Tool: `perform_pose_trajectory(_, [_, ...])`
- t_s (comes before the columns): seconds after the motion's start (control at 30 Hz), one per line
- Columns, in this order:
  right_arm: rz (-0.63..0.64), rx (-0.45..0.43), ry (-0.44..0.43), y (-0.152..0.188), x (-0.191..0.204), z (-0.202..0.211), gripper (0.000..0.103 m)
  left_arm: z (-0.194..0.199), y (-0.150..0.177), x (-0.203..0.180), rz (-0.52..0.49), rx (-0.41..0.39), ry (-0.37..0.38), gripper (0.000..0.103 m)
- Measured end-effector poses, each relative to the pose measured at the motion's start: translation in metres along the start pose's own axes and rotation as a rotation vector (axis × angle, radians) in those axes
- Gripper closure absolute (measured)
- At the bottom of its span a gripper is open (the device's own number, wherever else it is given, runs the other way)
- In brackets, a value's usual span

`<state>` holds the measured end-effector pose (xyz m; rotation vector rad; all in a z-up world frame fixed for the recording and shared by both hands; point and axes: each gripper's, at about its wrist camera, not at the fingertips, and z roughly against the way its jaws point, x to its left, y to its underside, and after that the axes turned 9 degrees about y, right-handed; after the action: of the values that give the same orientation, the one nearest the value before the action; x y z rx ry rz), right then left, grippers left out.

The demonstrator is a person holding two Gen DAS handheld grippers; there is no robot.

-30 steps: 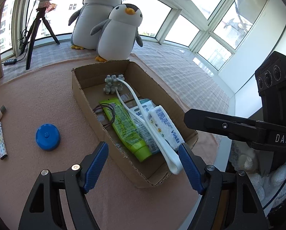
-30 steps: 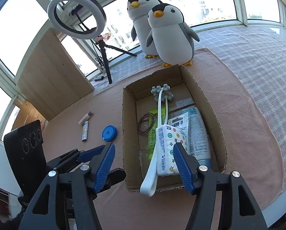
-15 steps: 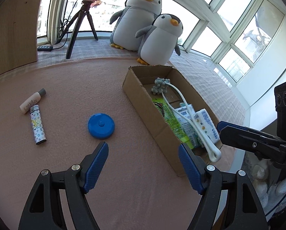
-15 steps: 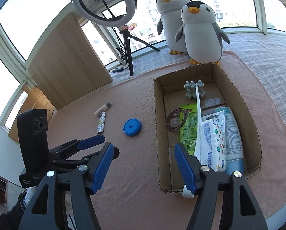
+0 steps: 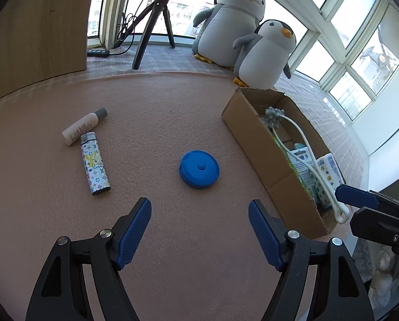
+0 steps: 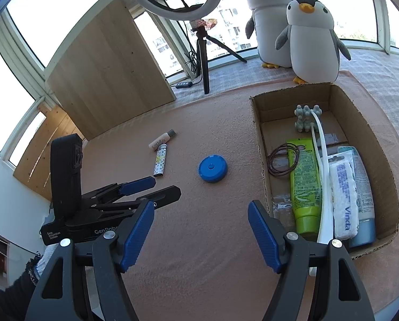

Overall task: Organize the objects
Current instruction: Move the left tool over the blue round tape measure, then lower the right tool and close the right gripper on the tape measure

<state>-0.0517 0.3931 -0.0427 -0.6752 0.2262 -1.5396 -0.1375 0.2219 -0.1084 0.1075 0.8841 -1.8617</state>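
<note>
Left gripper (image 5: 199, 230): fingers spread wide, nothing held. Over the past second its view has swung off the cardboard box (image 5: 266, 147) and now centres on the blue round case (image 5: 199, 169), which lies on the pink bench (image 5: 159, 101) just ahead of the fingers. Right gripper (image 6: 200, 231): fingers likewise wide apart and empty, drawn back from the box to hover near its front corner. Box contents: green tube (image 6: 303, 176), tissue pack (image 6: 342, 195), blue tube (image 6: 362, 187), white-handled massager (image 6: 321, 160), hair ties (image 6: 282, 160). Outside it: the case, a patterned lighter (image 5: 95, 167) and a small white bottle (image 5: 83, 129), touching each other. Judgement: the last deposit looks finished; the case appears next for collection.
</note>
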Motion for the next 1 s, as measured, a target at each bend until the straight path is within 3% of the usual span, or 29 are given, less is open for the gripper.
perform_pose_trajectory(0.23, [-0.057, -0.006, 0.019, 0.003, -0.016, 0.010, 0.034, -0.037, -0.024, -0.001, 0.002, 0.019, -0.030, 0.026])
perform_pose_trajectory(0.67, [-0.119, 0.001, 0.092, 0.020, -0.055, 0.024, 0.034, -0.108, -0.053, -0.007, -0.032, 0.084, -0.117, 0.054])
perform_pose_trajectory(1.0, [-0.104, 0.001, 0.070, 0.018, -0.050, 0.022, 0.034, -0.100, -0.035, -0.009, -0.085, 0.078, -0.122, 0.056])
